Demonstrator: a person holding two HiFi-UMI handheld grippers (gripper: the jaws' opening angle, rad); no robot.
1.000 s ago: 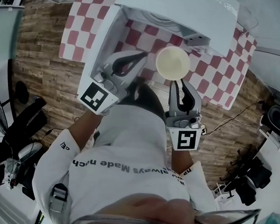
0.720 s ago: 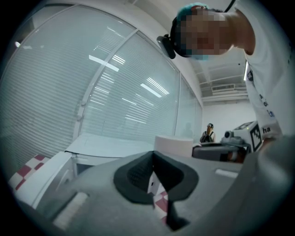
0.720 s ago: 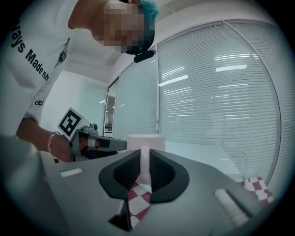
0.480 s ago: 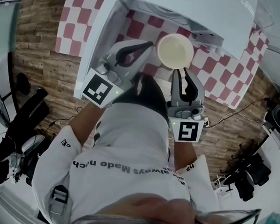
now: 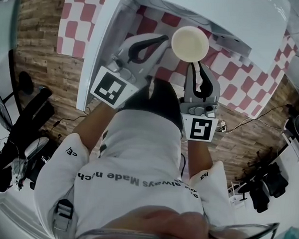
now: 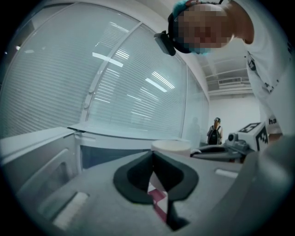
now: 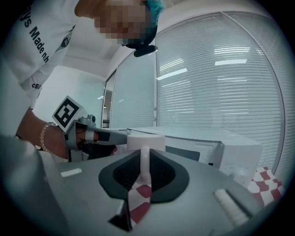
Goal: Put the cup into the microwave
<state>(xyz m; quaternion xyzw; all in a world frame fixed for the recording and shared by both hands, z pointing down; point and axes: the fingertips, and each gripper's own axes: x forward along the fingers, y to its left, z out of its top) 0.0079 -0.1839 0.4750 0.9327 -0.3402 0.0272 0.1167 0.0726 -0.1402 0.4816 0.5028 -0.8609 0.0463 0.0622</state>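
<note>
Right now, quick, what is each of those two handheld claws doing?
Left gripper: closed, nothing between its jaws.
Right gripper: closed on the handle of the cream round cup.

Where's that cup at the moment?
In the head view the cup is top centre, gripped by its handle in the right gripper, just in front of the white microwave, over the checked cloth.
</note>
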